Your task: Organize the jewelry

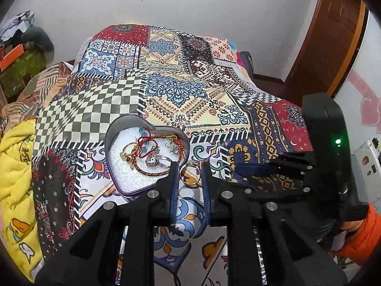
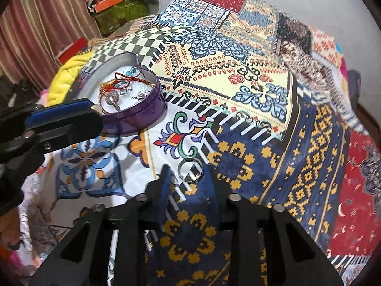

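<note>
A purple heart-shaped tin (image 1: 112,166) lies on the patterned cloth, lined white and holding red cord bracelets, gold rings and silver pieces (image 1: 152,155). It also shows in the right wrist view (image 2: 142,116). A gold ring (image 1: 189,174) lies on the cloth between the fingertips of my open left gripper (image 1: 189,169), just right of the tin. A silver ring (image 2: 190,169) lies between the fingertips of my open right gripper (image 2: 189,174); it also shows in the left wrist view (image 1: 225,172). The right gripper appears in the left wrist view (image 1: 257,168).
The patchwork cloth (image 1: 171,90) covers a raised surface. A yellow blanket (image 1: 16,166) lies at the left. Boxes (image 2: 114,7) and a curtain (image 2: 47,19) stand behind. A wooden door frame (image 1: 333,35) is at the right.
</note>
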Demonstrator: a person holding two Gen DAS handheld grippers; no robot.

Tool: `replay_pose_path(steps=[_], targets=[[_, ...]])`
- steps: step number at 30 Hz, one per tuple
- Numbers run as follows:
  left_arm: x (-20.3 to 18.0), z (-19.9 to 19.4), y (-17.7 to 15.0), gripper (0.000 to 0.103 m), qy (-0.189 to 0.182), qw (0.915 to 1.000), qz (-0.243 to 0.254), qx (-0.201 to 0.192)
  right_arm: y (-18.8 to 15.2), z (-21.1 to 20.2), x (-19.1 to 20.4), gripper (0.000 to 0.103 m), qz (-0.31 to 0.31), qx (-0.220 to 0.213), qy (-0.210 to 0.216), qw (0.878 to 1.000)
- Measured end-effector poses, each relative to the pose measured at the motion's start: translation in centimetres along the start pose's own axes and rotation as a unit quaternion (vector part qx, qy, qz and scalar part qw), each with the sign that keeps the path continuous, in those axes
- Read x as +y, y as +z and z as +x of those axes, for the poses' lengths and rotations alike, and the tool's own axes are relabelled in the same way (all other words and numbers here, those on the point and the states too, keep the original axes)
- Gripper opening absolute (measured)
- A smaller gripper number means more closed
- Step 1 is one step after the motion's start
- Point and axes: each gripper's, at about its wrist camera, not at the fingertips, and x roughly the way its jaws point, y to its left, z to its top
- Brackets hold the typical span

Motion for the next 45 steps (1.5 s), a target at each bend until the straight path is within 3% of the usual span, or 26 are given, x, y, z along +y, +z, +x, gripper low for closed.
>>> replay_pose_path(steps=[9,29,37,45], targets=[[-0.5,0.0,-0.1,0.017,-0.004,1.0000,-0.004,-0.002,0.3,-1.3,0.1,0.020,0.015,-0.010,0.007,1.000],[3.2,-6.7,1.9,0.017,0.035,0.9958,-0.042,-0.074,4.7,-8.4,3.0,0.020,-0.007,-0.122,0.027,0.992],[4.9,-6.5,2.6,0.017,0.041,0.9952,-0.044,-0.078,5.3,-5.4,4.1,0.020,-0.009,-0.104,0.052,0.993],[5.7,-3.7,2.3,0.017,0.031,0.9968,-0.051,-0.053,5.5,-2.8,4.2,0.020,-0.018,-0.078,0.060,0.995]])
